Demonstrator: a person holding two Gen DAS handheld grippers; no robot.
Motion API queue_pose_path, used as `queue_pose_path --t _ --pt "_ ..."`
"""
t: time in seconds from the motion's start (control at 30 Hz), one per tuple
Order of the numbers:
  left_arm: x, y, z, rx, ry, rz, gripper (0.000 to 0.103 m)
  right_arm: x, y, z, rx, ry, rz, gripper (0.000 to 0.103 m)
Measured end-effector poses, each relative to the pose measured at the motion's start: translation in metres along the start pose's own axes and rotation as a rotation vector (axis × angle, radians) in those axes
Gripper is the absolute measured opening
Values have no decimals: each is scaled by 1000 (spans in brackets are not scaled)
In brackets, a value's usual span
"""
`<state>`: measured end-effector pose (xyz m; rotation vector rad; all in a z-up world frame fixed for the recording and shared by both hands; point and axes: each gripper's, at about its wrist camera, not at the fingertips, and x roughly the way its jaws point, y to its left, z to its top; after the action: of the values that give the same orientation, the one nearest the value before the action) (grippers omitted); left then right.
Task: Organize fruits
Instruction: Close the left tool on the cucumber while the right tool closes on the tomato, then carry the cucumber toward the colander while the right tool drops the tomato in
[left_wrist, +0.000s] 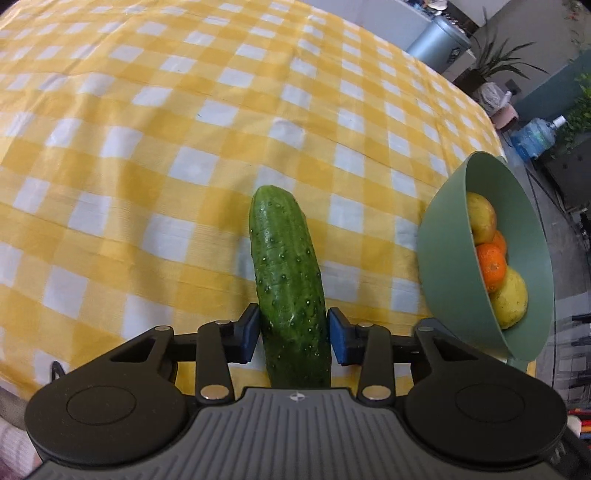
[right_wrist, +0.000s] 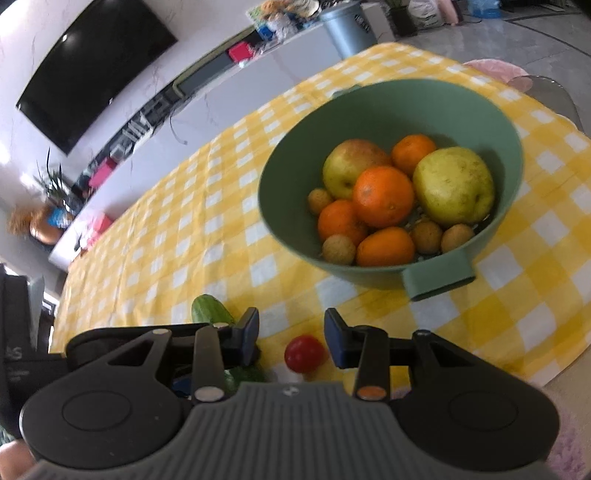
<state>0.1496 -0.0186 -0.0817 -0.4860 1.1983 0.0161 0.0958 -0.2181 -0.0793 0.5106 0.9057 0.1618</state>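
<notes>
No wording can be read; faint letters on a dark object (right_wrist: 13, 363) (far left) look illegible.

I see a yellow-and-white checked tablecloth (left_wrist: 184, 147) covering the table, a dark wall-mounted television (right_wrist: 96, 70), a grey lidded bin (right_wrist: 347, 29), a potted plant (left_wrist: 491, 59) and a water jug (left_wrist: 535, 136) on the floor beyond.

Dark wall television (right_wrist: 92, 70) above white cabinet (right_wrist: 236, 92) — grey floor (right_wrist: 498, 37).

cucumber (right_wrist: 212, 314) mostly hidden behind right hand-held gripper (right_wrist: 291, 334), background shelves blurred
</notes>
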Motion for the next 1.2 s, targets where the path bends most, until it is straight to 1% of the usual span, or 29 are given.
queue_pose_path --t 0.13,0.2,0.33,0.43,0.53,0.57,0.6,0.67,0.73,0.77,0.9,0.97,1.03,1.13,1.2 --pt "-10 18 1 0 -5 -25 44 17 4 1 5 84 -70 37" --pt "-14 26 4 -14 0 -45 44 23 10 2 -10 103 -108 37" --pt "-21 35 7 -10 -9 -69 44 36 19 5 -40 127 -187 37" --pt "-21 41 8 -23 8 -96 44 44 23 7 -62 149 -197 38" --pt "-22 42 7 -16 11 -100 44 55 32 7 -105 180 -194 38" --pt "-22 42 7 -19 10 -102 44 55 37 5 -124 179 -203 36" --pt "-23 43 7 -20 9 -105 44 56 40 4 -144 176 -208 31" --pt "-25 44 6 -24 5 -109 44 57 43 2 -160 174 -201 27" --pt "-27 43 6 -22 -4 -107 44 57 43 2 -161 173 -197 25" --pt "-28 43 6 -21 -10 -104 44 56 42 2 -157 169 -192 23" --pt "-33 41 6 -16 -29 -98 44 45 39 -1 -149 130 -181 23" --pt "-36 41 6 -14 -34 -105 43 40 40 -1 -141 100 -153 23" --pt "-44 38 6 3 -60 -126 43 30 37 1 -125 61 -124 22" --pt "-61 28 6 62 -124 -163 42 10 30 5 -68 -15 -40 22" --pt "-75 19 6 101 -172 -203 41 -6 20 9 1 -61 33 22"
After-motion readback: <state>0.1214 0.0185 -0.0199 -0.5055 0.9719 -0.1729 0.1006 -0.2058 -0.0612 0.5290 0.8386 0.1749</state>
